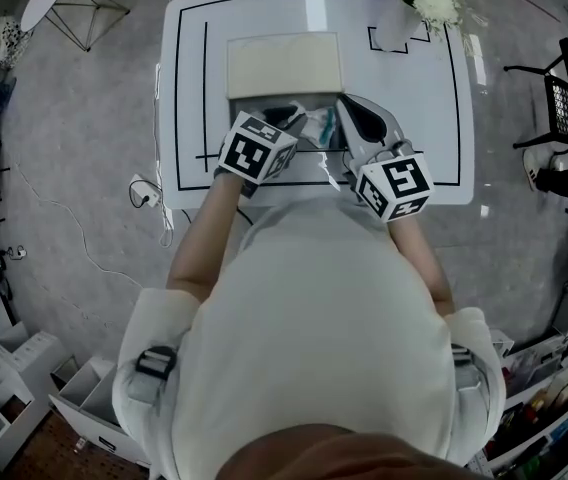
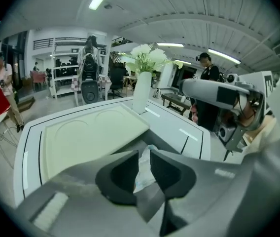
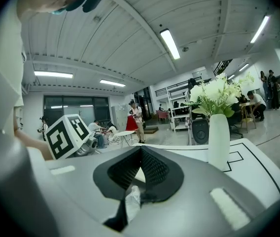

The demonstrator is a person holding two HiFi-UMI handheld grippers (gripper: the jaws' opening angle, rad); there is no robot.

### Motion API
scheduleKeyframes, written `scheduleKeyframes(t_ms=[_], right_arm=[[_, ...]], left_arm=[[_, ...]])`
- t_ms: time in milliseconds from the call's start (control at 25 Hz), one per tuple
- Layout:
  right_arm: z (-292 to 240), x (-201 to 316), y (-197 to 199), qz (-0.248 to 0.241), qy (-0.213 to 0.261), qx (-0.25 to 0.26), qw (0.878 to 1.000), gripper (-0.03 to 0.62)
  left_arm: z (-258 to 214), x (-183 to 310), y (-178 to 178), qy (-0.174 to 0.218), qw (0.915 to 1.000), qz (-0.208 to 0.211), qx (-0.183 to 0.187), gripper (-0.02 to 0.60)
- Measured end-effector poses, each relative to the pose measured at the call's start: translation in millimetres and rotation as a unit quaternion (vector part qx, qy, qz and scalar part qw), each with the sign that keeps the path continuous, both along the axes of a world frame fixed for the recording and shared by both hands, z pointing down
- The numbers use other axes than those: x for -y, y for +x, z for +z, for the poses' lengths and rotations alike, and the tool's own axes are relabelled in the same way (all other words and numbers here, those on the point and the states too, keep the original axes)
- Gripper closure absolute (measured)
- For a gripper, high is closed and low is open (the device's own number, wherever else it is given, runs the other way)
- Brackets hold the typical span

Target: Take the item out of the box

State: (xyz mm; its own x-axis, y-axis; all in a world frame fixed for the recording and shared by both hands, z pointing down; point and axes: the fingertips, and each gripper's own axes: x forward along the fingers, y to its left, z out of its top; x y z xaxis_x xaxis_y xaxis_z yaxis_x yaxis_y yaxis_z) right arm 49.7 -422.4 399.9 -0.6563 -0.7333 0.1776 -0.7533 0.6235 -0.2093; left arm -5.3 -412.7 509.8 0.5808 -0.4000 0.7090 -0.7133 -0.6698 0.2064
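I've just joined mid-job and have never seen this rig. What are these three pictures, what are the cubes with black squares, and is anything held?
There is no robot. A person stands at a white table with a hand-held two-jaw gripper in each hand, and the patterned cubes are part of the grippers. The head view looks down from the person's head. The other two views look along each gripper's jaws. On the table are an open box, its cream lid flipped back, and a vase of flowers. Both grippers reach into the box at a crinkly packet. The left gripper has its jaws slightly apart, with the packet in the gap. The right gripper has its jaws closed and seems to pinch a bit of wrapper.
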Motion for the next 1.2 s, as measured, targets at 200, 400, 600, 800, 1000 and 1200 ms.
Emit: scheduleKeyframes(t_ms=[200,400,600,800,1000,1200], right_arm=[[2,7,4,0.001,-0.003,0.001,1.000,0.595],[1,12,7,0.000,-0.003,0.003,1.000,0.595],[4,15,10,0.000,-0.006,0.003,1.000,0.595],[7,15,11,0.000,-0.010,0.006,1.000,0.595],[10,14,12,0.000,-0.014,0.007,1.000,0.595],[11,13,13,0.000,-0.015,0.006,1.000,0.595]], left_arm=[[14,-2,12,-0.025,0.9955,0.078,0.046,0.444],[30,-7,19,-0.054,0.9854,0.135,0.089,0.395],[50,-7,23,-0.065,0.9769,0.160,0.125,0.371],[65,-6,26,-0.071,0.9703,0.174,0.152,0.371],[74,-5,28,-0.075,0.9670,0.183,0.160,0.371],[81,-6,29,-0.081,0.9666,0.183,0.160,0.371]])
